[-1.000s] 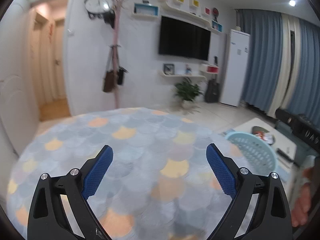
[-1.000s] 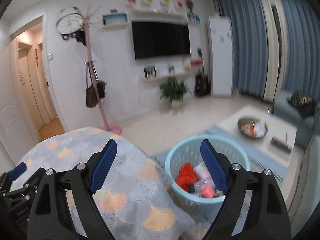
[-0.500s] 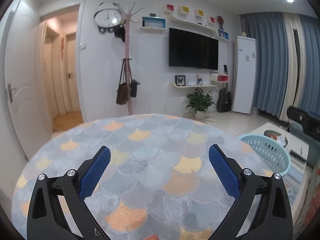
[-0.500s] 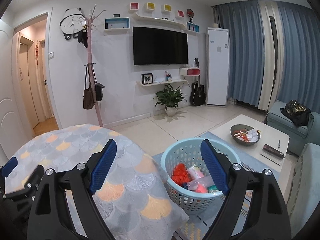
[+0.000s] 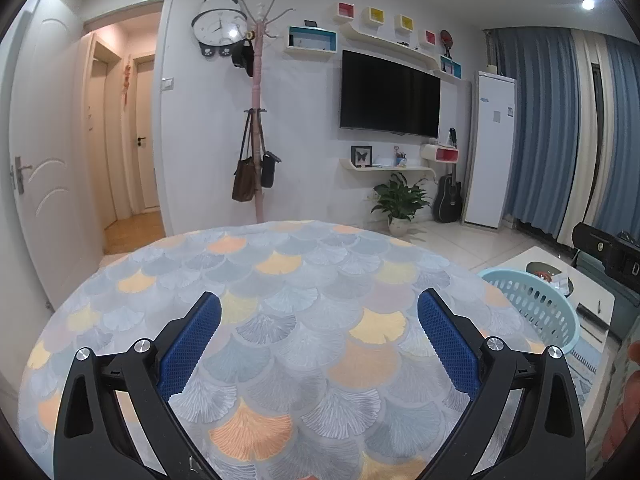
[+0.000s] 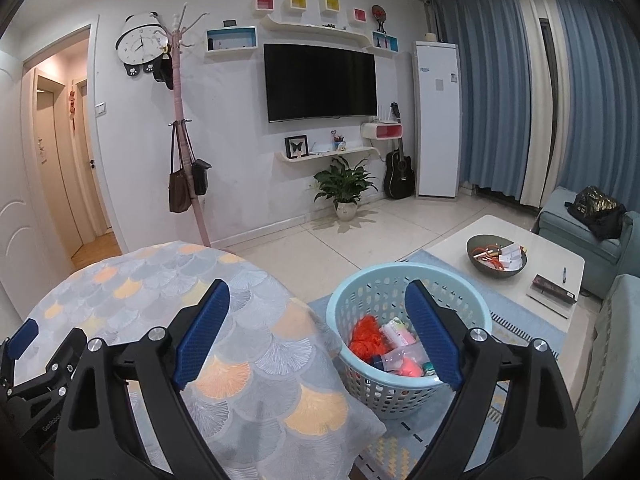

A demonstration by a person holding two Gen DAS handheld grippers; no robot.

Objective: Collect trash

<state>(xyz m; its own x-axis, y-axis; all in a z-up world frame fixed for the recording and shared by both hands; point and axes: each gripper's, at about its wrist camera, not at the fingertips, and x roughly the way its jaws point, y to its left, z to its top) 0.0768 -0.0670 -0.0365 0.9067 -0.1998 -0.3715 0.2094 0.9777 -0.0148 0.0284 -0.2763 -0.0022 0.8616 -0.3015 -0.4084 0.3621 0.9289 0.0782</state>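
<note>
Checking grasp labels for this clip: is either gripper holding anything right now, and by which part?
Nothing is held. The left gripper and right gripper both stand open with empty jaws; the trash lies in the blue basket.

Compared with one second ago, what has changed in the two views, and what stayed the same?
Both cameras tilted up slightly and steadied: the room now sits lower in each view and is sharp instead of blurred. Nothing was taken hold of or let go. The left gripper and the right gripper stay open and empty, the tablecloth stays bare, and the trash stays in the blue basket.
</note>
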